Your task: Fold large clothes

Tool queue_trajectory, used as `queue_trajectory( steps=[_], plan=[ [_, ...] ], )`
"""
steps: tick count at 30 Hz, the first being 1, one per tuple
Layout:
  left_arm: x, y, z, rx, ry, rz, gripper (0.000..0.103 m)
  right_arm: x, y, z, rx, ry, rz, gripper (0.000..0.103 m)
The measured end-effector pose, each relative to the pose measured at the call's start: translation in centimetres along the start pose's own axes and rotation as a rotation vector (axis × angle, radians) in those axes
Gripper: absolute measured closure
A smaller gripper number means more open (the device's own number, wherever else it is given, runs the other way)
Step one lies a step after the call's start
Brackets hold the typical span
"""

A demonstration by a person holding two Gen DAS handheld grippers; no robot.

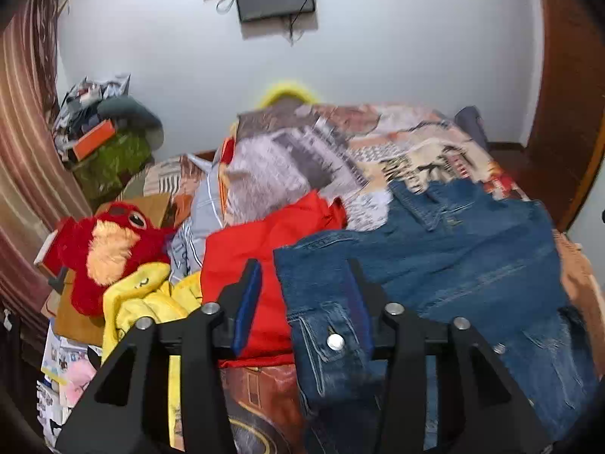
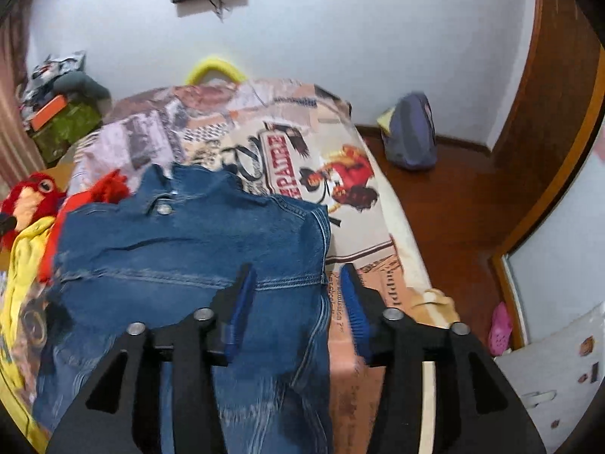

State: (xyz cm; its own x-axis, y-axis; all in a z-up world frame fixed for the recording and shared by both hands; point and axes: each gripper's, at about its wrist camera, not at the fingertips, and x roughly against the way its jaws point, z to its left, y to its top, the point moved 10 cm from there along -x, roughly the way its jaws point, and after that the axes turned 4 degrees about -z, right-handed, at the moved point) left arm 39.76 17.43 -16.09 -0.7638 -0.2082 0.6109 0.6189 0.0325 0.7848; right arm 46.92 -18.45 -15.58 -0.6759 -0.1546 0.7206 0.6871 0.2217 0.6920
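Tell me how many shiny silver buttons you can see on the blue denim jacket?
3. On the blue denim jacket, one silver snap button is on the cuff near the left claw, another lower right, and one at the collar. Folds may hide more.

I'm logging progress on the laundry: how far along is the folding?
Early stage. Done: the denim jacket is laid on the bed. In hand: the left gripper and right gripper are open over its near edges, gripping nothing. Left: folding it, plus the red garment and yellow one.
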Motion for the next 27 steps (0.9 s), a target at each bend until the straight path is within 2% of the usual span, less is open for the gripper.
queue_trajectory(
  steps=[2,4,7,11,16,18,21,27],
  plan=[
    [2.5,0.1,-0.2,-0.001,-0.023,-0.028,0.047,2.4,-0.2,0.5,0.039,-0.003,-0.034,0.044],
    [4.6,-0.2,-0.1,0.004,-0.046,-0.042,0.041,4.0,-0.7,1.1,0.071,0.008,-0.053,0.041],
    [7.0,-0.9,-0.1,0.035,-0.105,-0.042,0.039,5.7,-2.0,1.8,0.097,0.051,-0.059,0.038],
    [8.8,-2.7,0.1,0.07,-0.168,-0.012,0.033,5.9,-4.3,1.7,0.096,0.048,-0.021,0.038],
    [8.7,-7.1,0.4,0.065,-0.147,0.013,0.028,5.0,-8.7,1.2,0.061,0.04,0.06,0.038],
    [7.8,-9.5,0.4,0.059,-0.131,0.054,0.026,4.7,-10.7,0.9,0.049,0.036,0.104,0.038],
    [6.3,-12.7,0.1,0.072,-0.145,0.129,0.026,3.4,-14.1,0.5,0.035,0.022,0.179,0.038],
    [3.9,-19.3,-0.8,0.196,-0.253,0.337,0.026,1.3,-19.3,0.0,0.008,0.022,0.299,0.038]
  ],
)
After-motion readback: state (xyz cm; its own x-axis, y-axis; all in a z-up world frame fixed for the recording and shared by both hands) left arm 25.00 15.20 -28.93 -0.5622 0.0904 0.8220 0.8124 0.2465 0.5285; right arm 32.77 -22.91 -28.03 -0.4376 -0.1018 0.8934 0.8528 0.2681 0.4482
